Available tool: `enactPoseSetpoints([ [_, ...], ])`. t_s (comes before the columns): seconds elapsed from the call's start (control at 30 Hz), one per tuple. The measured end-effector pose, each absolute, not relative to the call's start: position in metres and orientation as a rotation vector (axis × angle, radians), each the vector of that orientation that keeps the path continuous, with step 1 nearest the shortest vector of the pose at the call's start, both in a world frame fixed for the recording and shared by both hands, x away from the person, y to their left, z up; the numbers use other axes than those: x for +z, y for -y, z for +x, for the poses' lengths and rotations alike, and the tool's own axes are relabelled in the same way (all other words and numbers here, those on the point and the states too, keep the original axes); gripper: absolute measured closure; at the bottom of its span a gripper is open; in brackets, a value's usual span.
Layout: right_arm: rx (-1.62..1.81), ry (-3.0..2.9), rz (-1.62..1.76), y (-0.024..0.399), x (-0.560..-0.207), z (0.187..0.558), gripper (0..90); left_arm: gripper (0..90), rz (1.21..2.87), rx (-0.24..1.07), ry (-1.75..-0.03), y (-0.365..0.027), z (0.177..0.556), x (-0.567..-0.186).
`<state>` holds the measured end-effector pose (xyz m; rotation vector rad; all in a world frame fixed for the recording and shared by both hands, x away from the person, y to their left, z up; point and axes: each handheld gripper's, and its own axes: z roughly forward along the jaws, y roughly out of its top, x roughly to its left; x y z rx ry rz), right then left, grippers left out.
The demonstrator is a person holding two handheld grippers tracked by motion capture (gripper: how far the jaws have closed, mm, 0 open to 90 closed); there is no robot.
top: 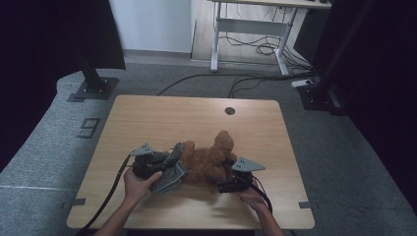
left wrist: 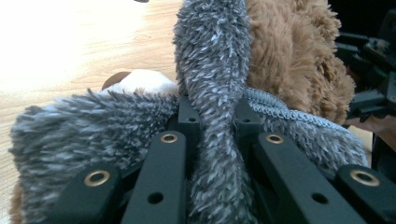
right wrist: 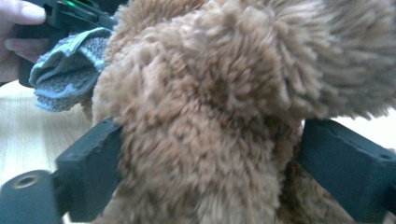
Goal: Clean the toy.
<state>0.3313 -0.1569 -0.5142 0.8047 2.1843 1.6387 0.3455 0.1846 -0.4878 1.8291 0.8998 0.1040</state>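
Left gripper (top: pixel 158 162) sits centre-left of the high view, jaws clamped on a fuzzy grey knitted garment (top: pixel 169 174) pulled against a brown curly plush teddy bear (top: pixel 209 160). Bear lies mid-frame on the light wooden table (top: pixel 147 118). Right gripper (top: pixel 227 185) is at the bear's lower right, just below centre.

Left gripper view: a fold of the grey garment (left wrist: pixel 212 84) rises between the two black jaws, pinched tight. More grey fabric spreads lower left and right; bear (left wrist: pixel 294 51) is upper right, touching the garment.

Right gripper view: jaws spread wide either side of a thick plush part of the bear (right wrist: pixel 210 126). I can't tell if the pads press the fur, so I read it as no firm grip. Grey garment (right wrist: pixel 65 74) is upper left, beside a hand (right wrist: pixel 14 32).

Handling, my judgement: both items are light, soft and floppy. Fabric stretches and slips, so grab a hem fold. Bear squashes, so take a limb or the torso deep between the jaws.
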Motion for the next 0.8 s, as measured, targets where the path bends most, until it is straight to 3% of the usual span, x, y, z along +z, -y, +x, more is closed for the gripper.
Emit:
enactPoseSetpoints([
  [0.27,1.691,-2.239,0.812,0.149,-0.510,0.345,2.3,78.6,1.821,0.092,-0.892,-0.186,0.338,-0.490],
  [0.5,1.627,-2.261,0.749,0.141,-0.519,0.331,28.1,77.7,1.810,0.040,-0.888,-0.186,0.339,-0.475],
  [0.63,1.612,-2.241,0.746,0.140,-0.519,0.327,32.4,77.5,1.818,0.045,-0.839,-0.171,0.342,-0.452],
  [0.8,1.556,-2.195,0.715,0.130,-0.521,0.320,35.0,76.7,1.811,0.059,-0.724,-0.122,0.347,-0.410],
])
